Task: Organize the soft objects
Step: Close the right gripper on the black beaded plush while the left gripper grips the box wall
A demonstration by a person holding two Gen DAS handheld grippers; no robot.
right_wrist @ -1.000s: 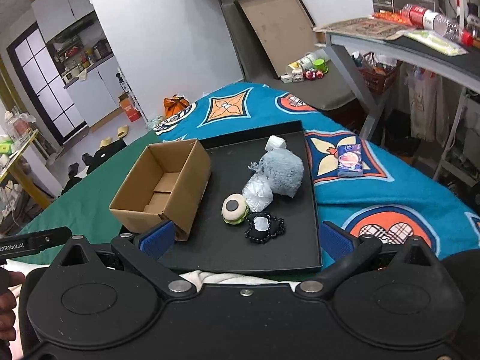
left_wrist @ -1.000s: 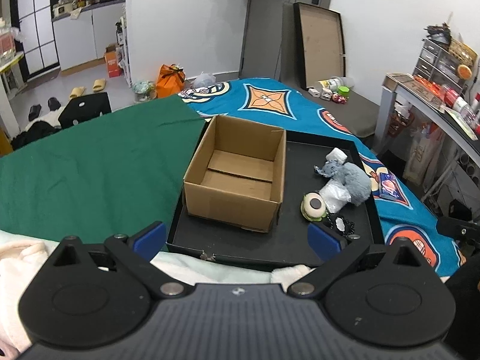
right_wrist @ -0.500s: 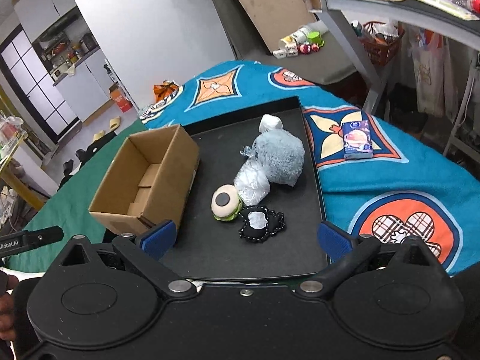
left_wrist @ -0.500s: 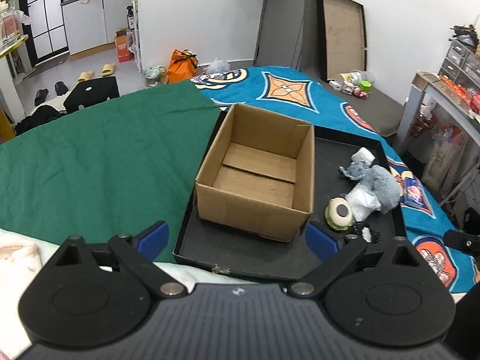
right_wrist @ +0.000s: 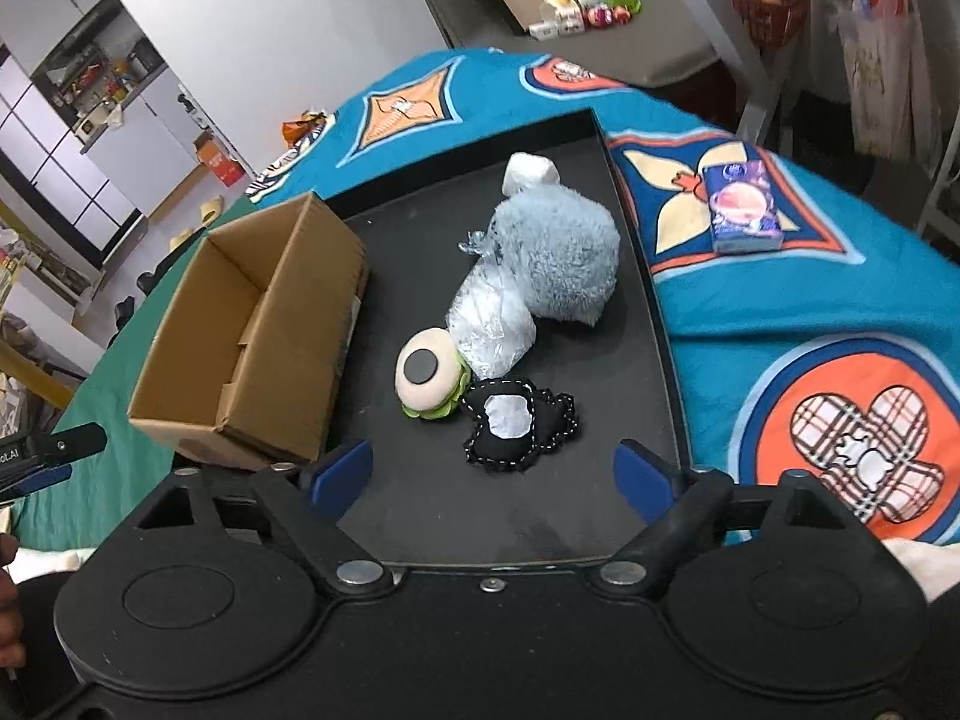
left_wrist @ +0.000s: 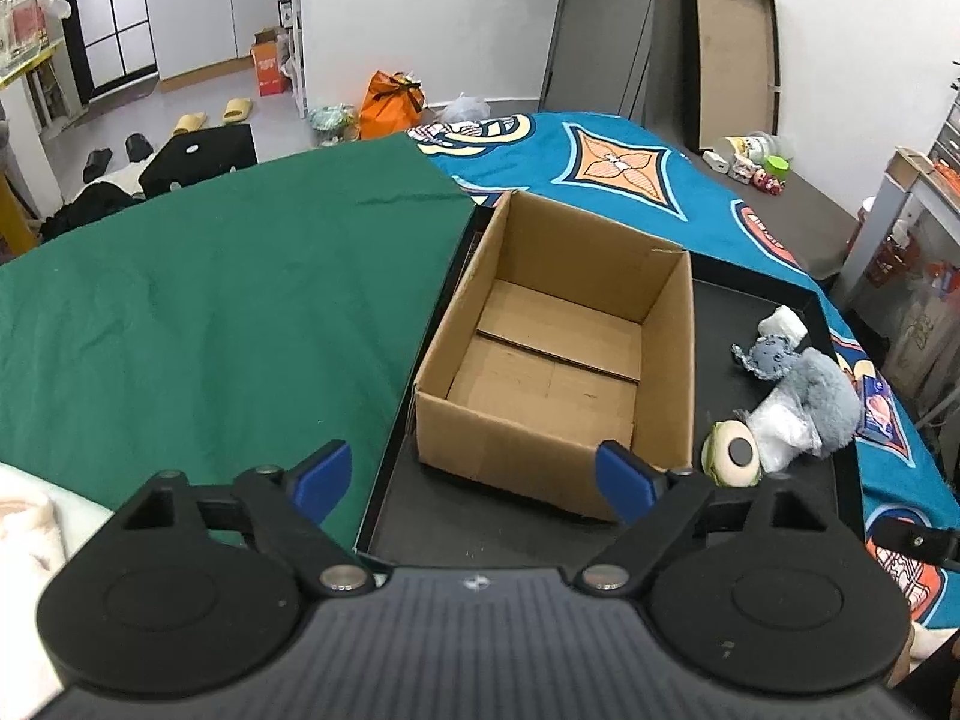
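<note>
Our left gripper was closing on nothing, facing the cardboard box. Our right gripper was closing too, empty, above the black pouch.

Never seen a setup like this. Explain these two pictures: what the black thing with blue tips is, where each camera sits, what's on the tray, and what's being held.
No robot here: a person holds a two-finger gripper in each hand, each with a camera looking along its blue fingers. One picture is from the left gripper, the other from the right gripper. A black tray holds an empty cardboard box and soft toys: a grey plush, a plastic-wrapped bundle, a round eyeball toy, a black patch and a white roll. Both grippers' jaws are closing, with nothing between them.
</note>
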